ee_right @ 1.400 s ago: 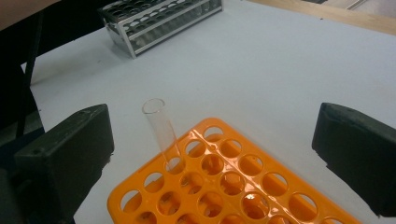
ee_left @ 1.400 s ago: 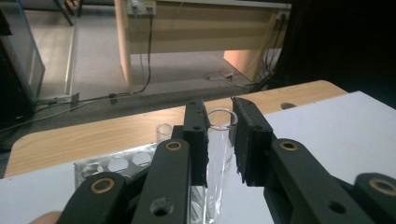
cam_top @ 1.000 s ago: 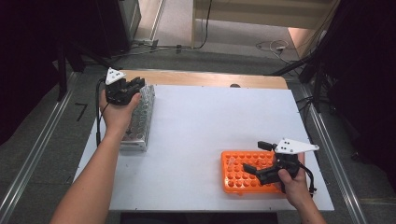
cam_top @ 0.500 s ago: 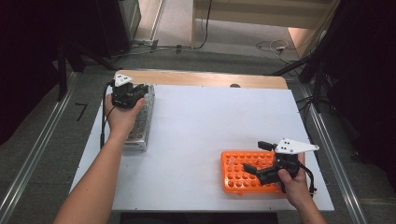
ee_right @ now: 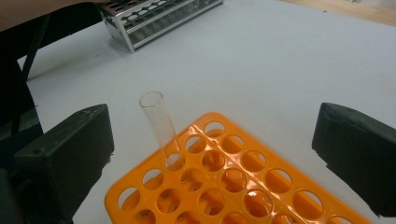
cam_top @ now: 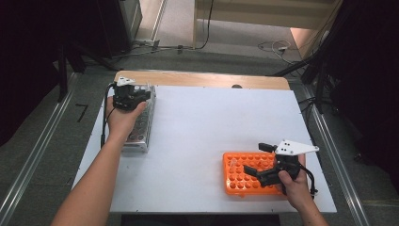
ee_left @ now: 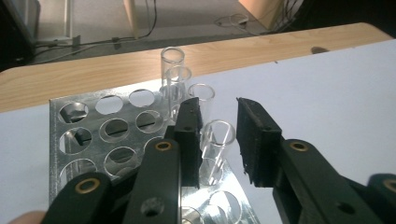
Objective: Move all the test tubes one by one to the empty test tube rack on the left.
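In metal rack [ee_left: 100, 135], near far corner: clear tube [ee_left: 215, 149] upright, long axis vertical, mouth up. Left gripper [ee_left: 218, 135] jaws straddle tube, just been opening, small gap on right side. Right gripper [ee_right: 212, 154] jaws wide apart over orange rack [ee_right: 233, 186], one tube [ee_right: 161, 130] leaning there.

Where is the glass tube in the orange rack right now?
The tube stands tilted in a hole at the far-left corner of the orange rack in the high view, near the table's front right, ahead of the open right tool.
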A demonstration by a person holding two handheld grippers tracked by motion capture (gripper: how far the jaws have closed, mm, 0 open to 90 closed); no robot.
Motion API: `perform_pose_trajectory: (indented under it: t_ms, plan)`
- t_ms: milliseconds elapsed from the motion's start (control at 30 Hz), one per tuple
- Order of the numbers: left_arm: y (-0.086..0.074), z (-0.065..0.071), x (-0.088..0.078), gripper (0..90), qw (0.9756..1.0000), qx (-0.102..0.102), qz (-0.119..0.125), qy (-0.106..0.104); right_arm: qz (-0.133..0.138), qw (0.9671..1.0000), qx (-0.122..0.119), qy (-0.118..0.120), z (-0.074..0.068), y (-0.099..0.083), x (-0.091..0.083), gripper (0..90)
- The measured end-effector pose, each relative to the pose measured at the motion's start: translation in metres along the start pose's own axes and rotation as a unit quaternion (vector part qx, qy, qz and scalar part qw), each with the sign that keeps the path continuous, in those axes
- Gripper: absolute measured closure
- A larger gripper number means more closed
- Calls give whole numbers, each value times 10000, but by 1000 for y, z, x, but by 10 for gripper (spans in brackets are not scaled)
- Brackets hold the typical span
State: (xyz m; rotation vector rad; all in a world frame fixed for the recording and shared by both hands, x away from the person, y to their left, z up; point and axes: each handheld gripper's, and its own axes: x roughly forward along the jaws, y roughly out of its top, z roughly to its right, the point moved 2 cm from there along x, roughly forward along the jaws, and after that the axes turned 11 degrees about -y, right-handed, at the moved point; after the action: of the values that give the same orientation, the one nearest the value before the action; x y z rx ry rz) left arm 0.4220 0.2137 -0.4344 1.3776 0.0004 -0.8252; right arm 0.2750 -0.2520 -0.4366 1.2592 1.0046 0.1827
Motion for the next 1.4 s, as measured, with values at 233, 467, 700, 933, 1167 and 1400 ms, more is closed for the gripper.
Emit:
perform_pose_trajectory:
  t_ms: [233, 467, 700, 933, 1167, 1400]
  plan:
    - [2, 11, -9, 422, 9998, -26, -15, -172, -8, 10000, 24, 35, 0, 0, 1, 0]
    - [3, 32, -25, 239, 9987, -14, 237, -441, -24, 10000, 16, 66, 0, 0, 2, 0]
    - [-4, 58, -42, 145, 9968, 108, 372, -705, -59, 9998, 1, 191, -3, 0, 3, 0]
    - [-15, 89, -61, 77, 9924, 376, 506, -1060, -134, 9993, -37, 340, -7, 0, 7, 0]
    - [-27, 118, -74, 0, 9852, 567, 600, -1502, -225, 9987, -147, 439, -12, -2, 12, 26]
    - [-47, 141, -77, 0, 9805, 592, 562, -1789, -363, 9974, -165, 608, -16, -4, 16, 109]
